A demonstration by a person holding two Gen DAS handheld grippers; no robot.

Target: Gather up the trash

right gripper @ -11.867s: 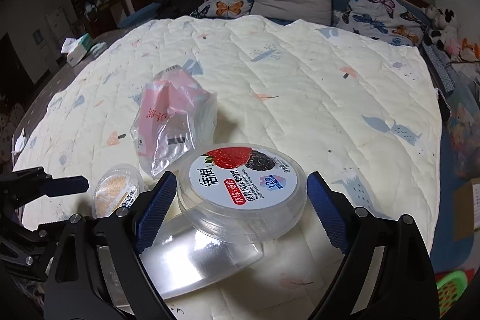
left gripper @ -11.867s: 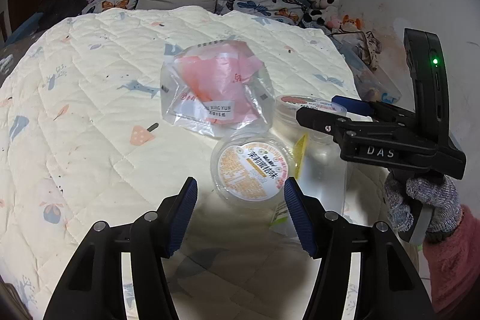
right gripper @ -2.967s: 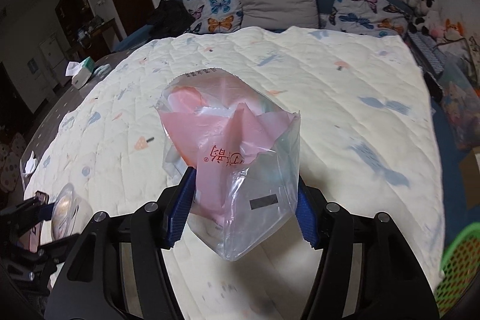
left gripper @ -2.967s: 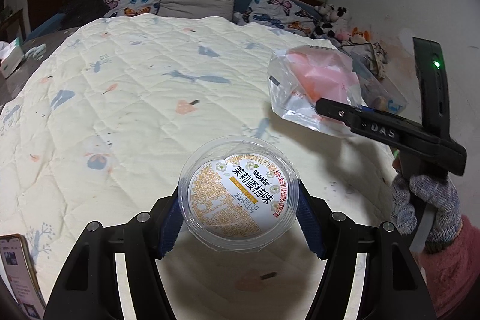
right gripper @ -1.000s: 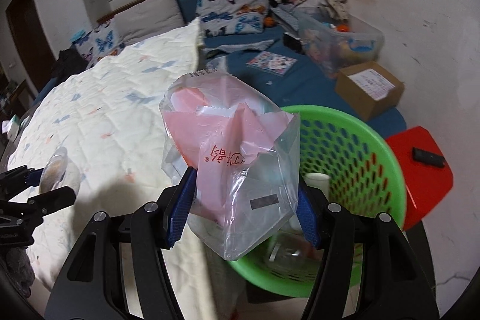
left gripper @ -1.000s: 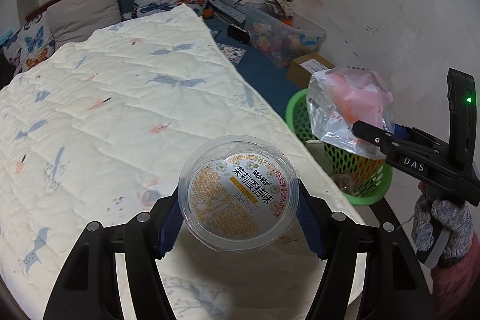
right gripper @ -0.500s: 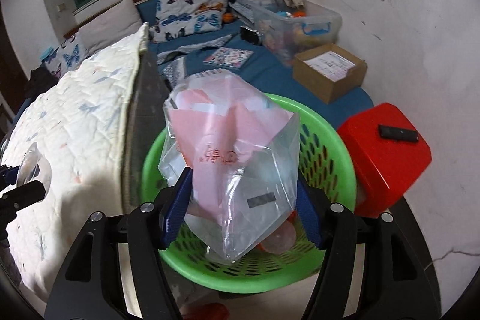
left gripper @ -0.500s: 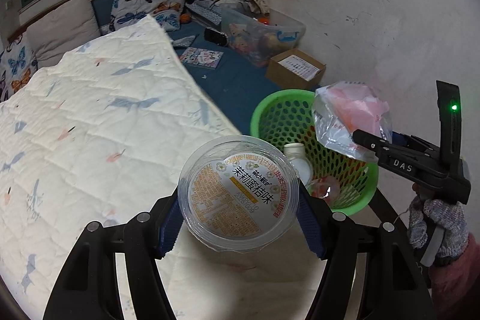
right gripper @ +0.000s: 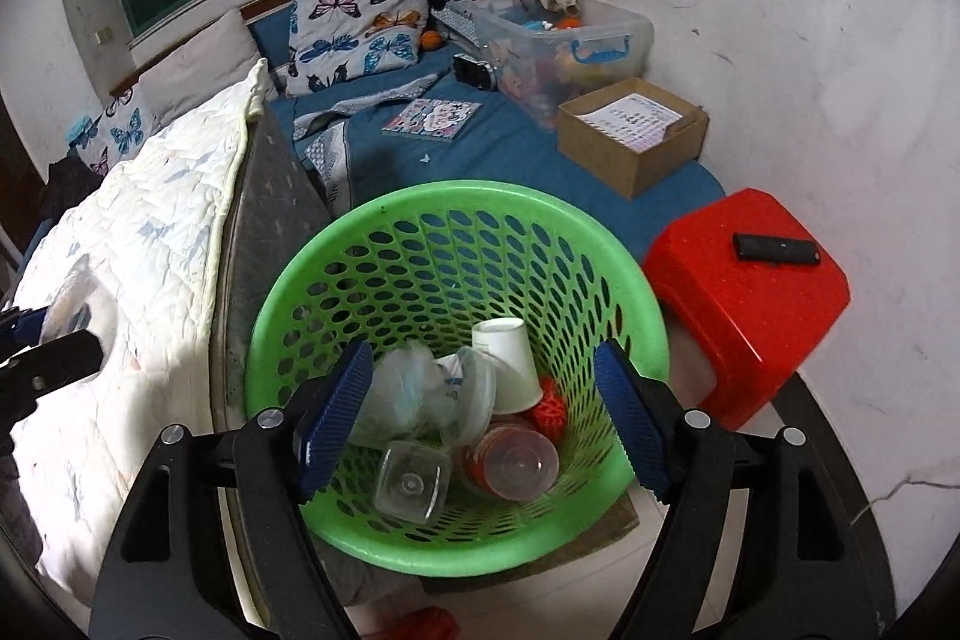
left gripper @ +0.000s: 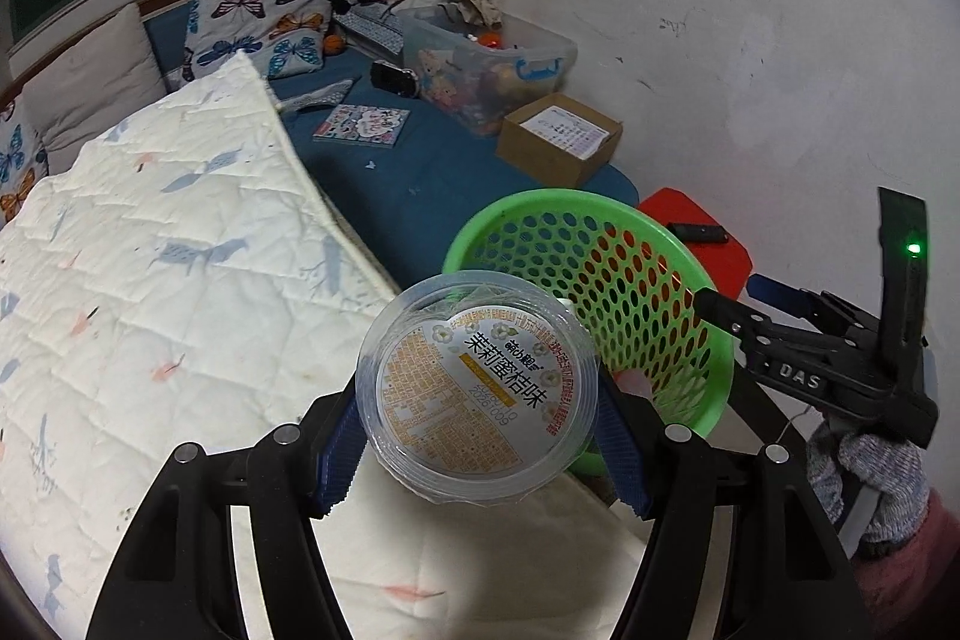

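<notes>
My left gripper (left gripper: 480, 442) is shut on a clear round plastic tub with an orange and white printed lid (left gripper: 478, 388), held at the bed's edge just short of the green mesh basket (left gripper: 714, 376). My right gripper (right gripper: 480, 418) is open and empty above the same green basket (right gripper: 456, 202). In the basket lie a white paper cup (right gripper: 507, 364), a clear bottle (right gripper: 411, 484), a red-orange cup (right gripper: 510, 463) and crumpled clear plastic (right gripper: 414, 388). The pink bag is not clearly visible. The right gripper also shows in the left wrist view (left gripper: 729, 301).
A quilted cream bedspread (left gripper: 150, 280) lies left of the basket. A red stool (right gripper: 750, 292) with a black remote (right gripper: 777, 248) stands right of it. Behind are a cardboard box (right gripper: 633, 136), a clear storage bin (right gripper: 552, 34), a book (right gripper: 432, 118) and pillows.
The right gripper has opened and let go of the clear bag with pink contents over the basket. The left gripper has carried the tub nearer the basket.
</notes>
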